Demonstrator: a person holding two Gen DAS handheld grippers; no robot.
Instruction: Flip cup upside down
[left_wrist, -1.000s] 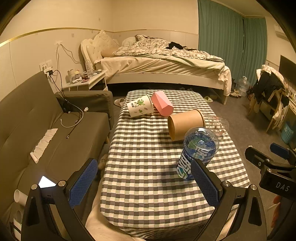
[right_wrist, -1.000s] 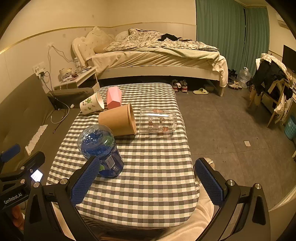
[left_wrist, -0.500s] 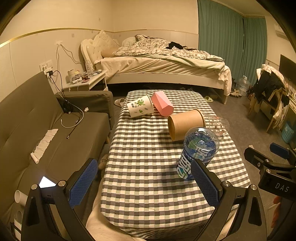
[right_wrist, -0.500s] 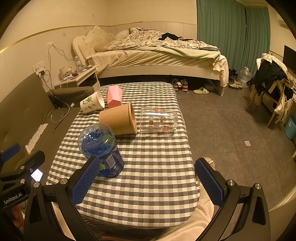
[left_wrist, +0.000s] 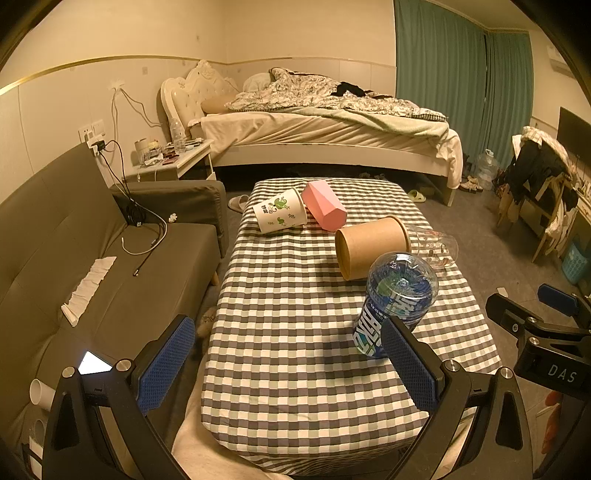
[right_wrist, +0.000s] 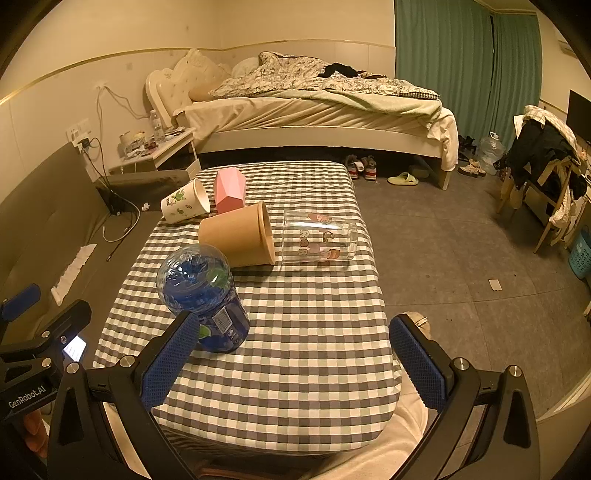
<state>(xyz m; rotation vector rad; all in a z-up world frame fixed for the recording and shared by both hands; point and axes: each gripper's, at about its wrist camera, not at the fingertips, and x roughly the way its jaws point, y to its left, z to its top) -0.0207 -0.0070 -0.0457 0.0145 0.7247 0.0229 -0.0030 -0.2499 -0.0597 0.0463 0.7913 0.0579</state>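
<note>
glass cup (left_wrist: 436, 246) half hidden, behind brown cup (left_wrist: 373, 246)

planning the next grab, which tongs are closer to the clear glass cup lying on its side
Right. The right tongs face the clear glass cup nearly straight ahead; from the left tongs it lies far right behind the brown paper cup.

Checked tabletop (right_wrist: 303, 350): near half bare, open to approach. Obstacles: blue cup (right_wrist: 201, 295) near-left; brown cup (right_wrist: 236, 234), glass (right_wrist: 317, 242) behind.
</note>
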